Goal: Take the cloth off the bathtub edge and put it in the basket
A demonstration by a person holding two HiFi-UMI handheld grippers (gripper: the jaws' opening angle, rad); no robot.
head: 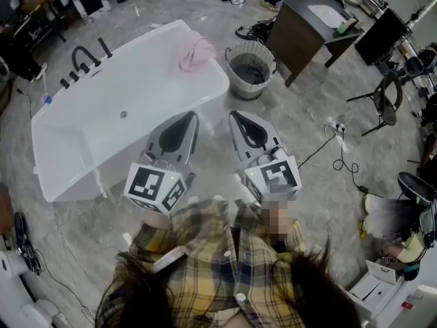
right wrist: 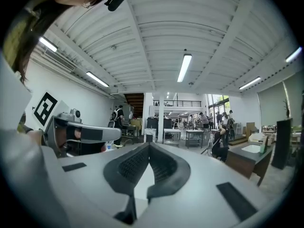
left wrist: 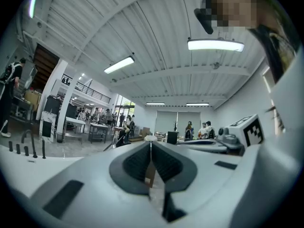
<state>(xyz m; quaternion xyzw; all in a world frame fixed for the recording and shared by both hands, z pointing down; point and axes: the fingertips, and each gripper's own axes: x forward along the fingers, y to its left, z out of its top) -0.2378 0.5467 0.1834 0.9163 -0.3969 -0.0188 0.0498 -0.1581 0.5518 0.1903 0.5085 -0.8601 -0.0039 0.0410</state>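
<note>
A pink cloth (head: 196, 52) lies draped over the far rim of the white bathtub (head: 82, 142), near its right end. Just right of that end stands a round woven basket (head: 250, 68) with a dark inside. My left gripper (head: 192, 117) is held level near my chest, shut and empty, its tips over the tub's near rim. My right gripper (head: 234, 117) hangs beside it over the floor, also shut with nothing in it. In the left gripper view the jaws (left wrist: 150, 144) meet at the tips; the right gripper view shows its jaws (right wrist: 149, 146) closed too.
Black taps (head: 83, 61) stand on the tub's left rim. A dark vanity with a sink (head: 321, 26) is behind the basket. Cables and a power strip (head: 336, 130) lie on the floor at right, with stands and chairs (head: 389, 98) beyond. People stand far off in the hall.
</note>
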